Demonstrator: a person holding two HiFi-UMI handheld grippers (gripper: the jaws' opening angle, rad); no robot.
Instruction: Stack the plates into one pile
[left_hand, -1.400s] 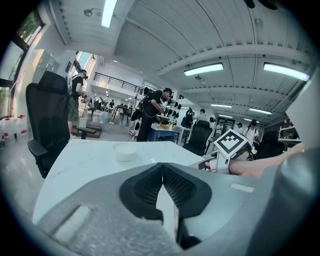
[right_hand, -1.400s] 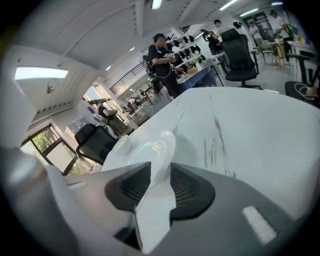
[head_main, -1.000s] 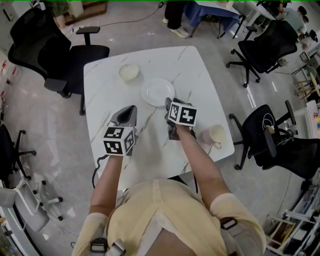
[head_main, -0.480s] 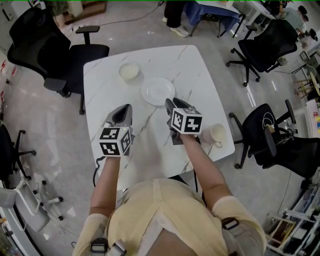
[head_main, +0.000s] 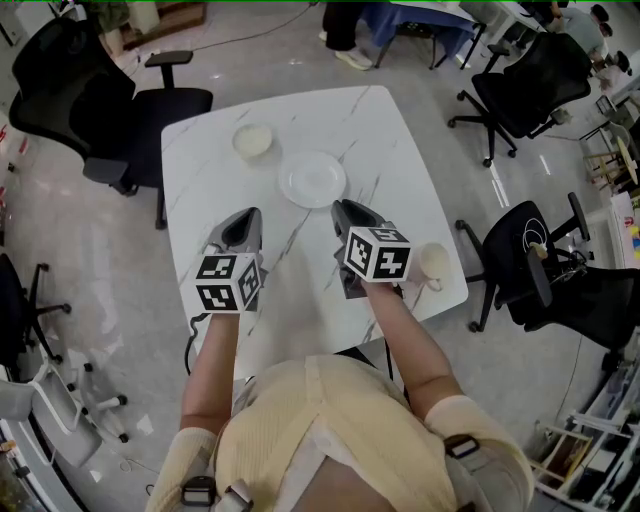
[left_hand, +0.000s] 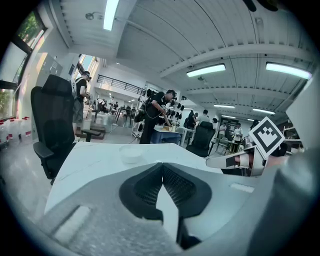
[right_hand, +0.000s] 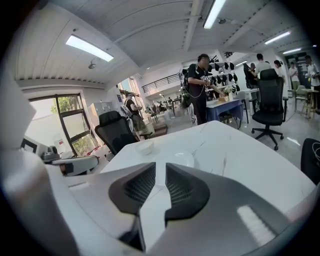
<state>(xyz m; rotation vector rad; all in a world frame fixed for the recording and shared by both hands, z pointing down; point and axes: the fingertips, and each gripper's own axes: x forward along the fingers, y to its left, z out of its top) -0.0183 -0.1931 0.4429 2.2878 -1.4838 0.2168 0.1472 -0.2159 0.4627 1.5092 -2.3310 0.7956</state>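
Note:
A white plate (head_main: 312, 180) lies flat in the middle of the marble table (head_main: 400, 160); it also shows past my right gripper's jaws (right_hand: 182, 160). A smaller cream dish (head_main: 253, 140) sits behind it to the left (right_hand: 146, 146) (left_hand: 131, 153). My right gripper (head_main: 343, 207) (right_hand: 160, 167) hovers just in front of the plate and clear of it. Its jaws are closing, with a narrow gap and nothing between them. My left gripper (head_main: 250, 215) (left_hand: 162, 166) hangs over bare tabletop to the left, its pads touching and holding nothing.
A cream mug (head_main: 432, 263) stands near the table's right front edge, beside my right forearm. Black office chairs (head_main: 110, 110) (head_main: 530, 90) ring the table. People stand at desks in the background.
My right gripper has drawn back from the plate toward me and risen. The left gripper has barely moved. Plate and dish stay where they were.

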